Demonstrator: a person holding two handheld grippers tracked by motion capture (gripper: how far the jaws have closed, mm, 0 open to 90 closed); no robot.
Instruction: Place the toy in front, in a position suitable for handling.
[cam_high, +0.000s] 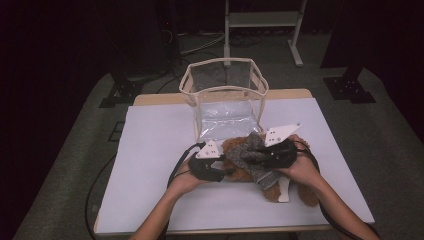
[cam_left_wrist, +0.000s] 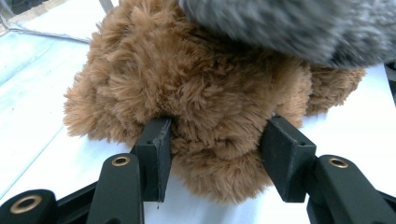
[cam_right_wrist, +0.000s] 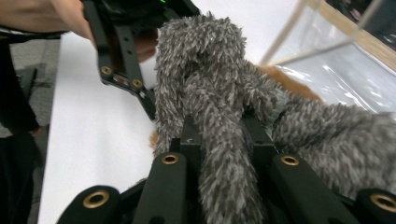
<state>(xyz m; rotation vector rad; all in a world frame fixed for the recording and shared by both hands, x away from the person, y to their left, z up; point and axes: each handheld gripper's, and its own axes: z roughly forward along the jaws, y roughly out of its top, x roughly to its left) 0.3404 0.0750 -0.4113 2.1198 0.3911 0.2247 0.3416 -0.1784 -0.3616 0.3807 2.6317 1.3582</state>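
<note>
My white table (cam_high: 150, 165), clear plastic bin (cam_high: 225, 95) standing open on it with nothing inside, brown plush toy (cam_high: 240, 150) lying just before it, my left gripper (cam_left_wrist: 215, 149) clamped on its fur, my right gripper (cam_right_wrist: 222, 144) pinching its grey fuzzy scarf (cam_right_wrist: 205, 84).

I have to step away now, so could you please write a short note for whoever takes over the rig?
Left gripper: fingers press into the brown plush toy, gripping it on the white table.
Right gripper: shut on a strand of the grey fuzzy scarf draped over the toy.
Clear bag stands open behind them, nothing visible inside.
Done: both items gripped.
Left, probably: sort out the scarf, then bag the toy.
</note>
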